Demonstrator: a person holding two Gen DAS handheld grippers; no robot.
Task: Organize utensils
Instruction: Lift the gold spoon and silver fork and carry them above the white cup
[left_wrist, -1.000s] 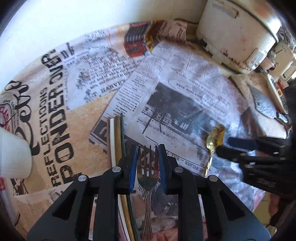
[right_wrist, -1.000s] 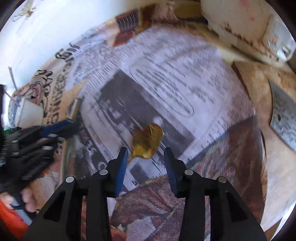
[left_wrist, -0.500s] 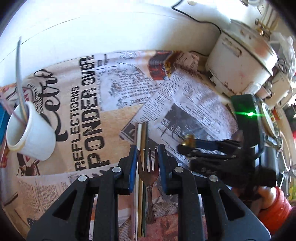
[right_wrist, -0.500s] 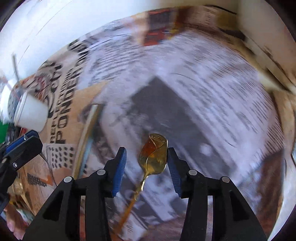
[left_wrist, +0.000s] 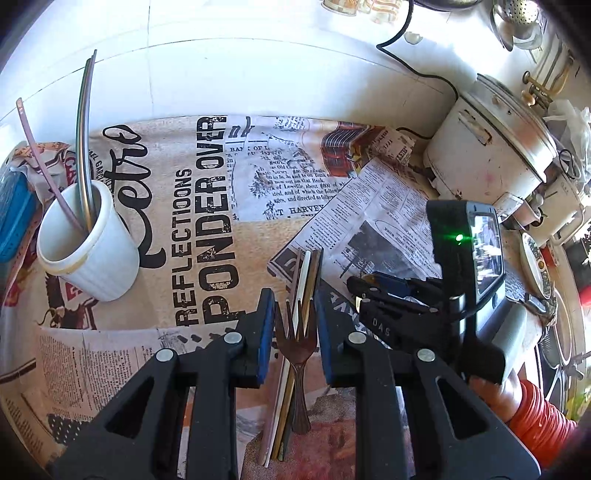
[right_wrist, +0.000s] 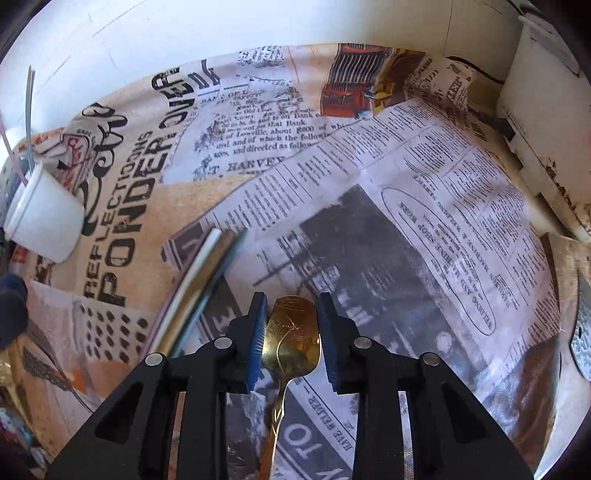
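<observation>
A white ribbed ceramic cup stands at the left of the bench, which is covered by a cloth printed like old newspaper. In the cup lean two long thin sticks, a dark metal one and a mauve one; their lower ends are hidden below the rim, so what kind of utensil each is cannot be told. Just left of the cup, a blue ribbed plastic box is cut off by the picture edge, its contents out of sight.

The left claw is nearly closed on a dark brownish metal fork, pads against the sides of its head, tines pointing forward, handle running back under the claw. Beneath the fork, a bundle of flat sticks in white, brown and dark green lies on the cloth; its near end is covered by the fork and claw.

The right claw holds a gold-coloured metal spoon, bowl between the blue pads; the jaws are closing and the pads meet the bowl's edges. The spoon's handle runs down out of the picture. From the left wrist camera, this claw's black body hides the spoon, and a sleeve in red ribbed cloth shows behind it.

At the far right stands a white rice cooker with a metal lid, partly cropped; the things beyond it are too crowded to name.
</observation>
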